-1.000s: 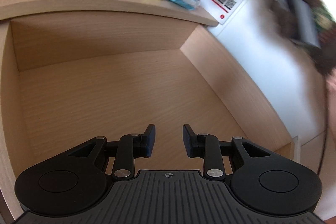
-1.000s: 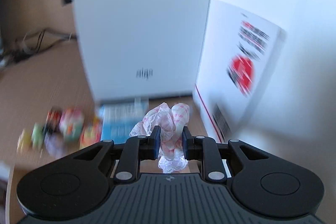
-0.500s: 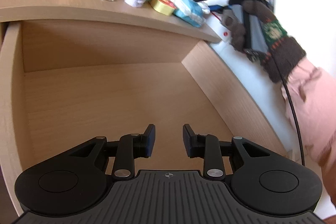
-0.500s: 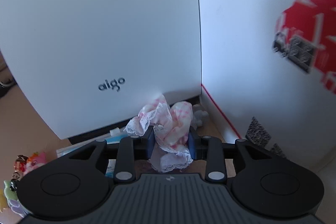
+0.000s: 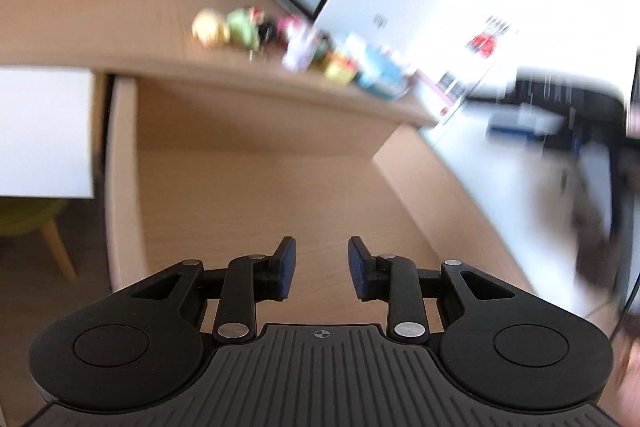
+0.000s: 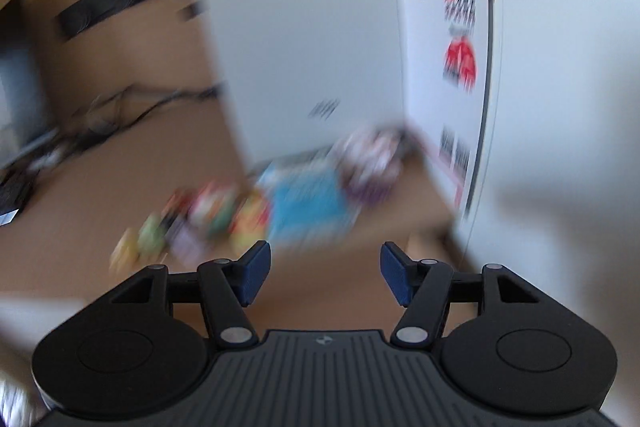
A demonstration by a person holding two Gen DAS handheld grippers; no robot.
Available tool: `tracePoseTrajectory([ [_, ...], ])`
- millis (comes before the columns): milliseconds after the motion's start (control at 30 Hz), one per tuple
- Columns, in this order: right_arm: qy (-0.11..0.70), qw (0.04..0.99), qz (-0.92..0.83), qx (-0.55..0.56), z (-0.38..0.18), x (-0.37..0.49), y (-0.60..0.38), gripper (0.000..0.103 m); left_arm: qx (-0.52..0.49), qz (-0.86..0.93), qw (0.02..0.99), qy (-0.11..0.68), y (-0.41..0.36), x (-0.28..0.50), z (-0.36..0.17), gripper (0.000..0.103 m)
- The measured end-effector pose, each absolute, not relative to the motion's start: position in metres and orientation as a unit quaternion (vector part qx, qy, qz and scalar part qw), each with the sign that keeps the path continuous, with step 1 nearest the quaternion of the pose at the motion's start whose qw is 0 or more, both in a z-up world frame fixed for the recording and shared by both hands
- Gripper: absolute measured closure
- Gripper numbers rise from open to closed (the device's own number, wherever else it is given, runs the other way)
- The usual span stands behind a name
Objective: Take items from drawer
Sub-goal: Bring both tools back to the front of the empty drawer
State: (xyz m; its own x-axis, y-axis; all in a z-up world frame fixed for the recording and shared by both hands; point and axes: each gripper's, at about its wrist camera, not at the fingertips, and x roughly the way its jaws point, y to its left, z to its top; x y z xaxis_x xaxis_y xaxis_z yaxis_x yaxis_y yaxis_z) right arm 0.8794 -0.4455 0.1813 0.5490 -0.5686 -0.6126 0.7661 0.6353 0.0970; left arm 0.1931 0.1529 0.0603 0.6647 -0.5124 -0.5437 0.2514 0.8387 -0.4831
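Cloth (image 6: 370,157) now out of right tongs (image 6: 324,273)

Both my views are pretty smeared, but the drawer (image 5: 248,195) reads as pale wood-grain laminate, matt, and so does the desk top (image 5: 100,23). My grippers look like matt black plastic with ribbed bodies, shiny metal pivot pins and dull blue pads (image 6: 254,273). Upper middle of the right view, the white box (image 6: 304,39) looks smooth and satin. The blue pack (image 6: 306,207) looks slightly glossy.
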Motion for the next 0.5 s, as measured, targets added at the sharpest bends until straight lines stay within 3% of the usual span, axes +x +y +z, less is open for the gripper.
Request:
tracePoseTrajectory([
  [233,0.285,0.882,-0.343,0.156,0.158,0.836,-0.325,0.037,-0.174,-0.207,0.916,0.295,0.161,0.103,0.093,0.072],
  [500,0.226,0.894,-0.333,0.195,0.154,0.746,-0.248,0.037,-0.147,-0.229,0.924,0.269,0.131,-0.004,0.081,0.072],
])
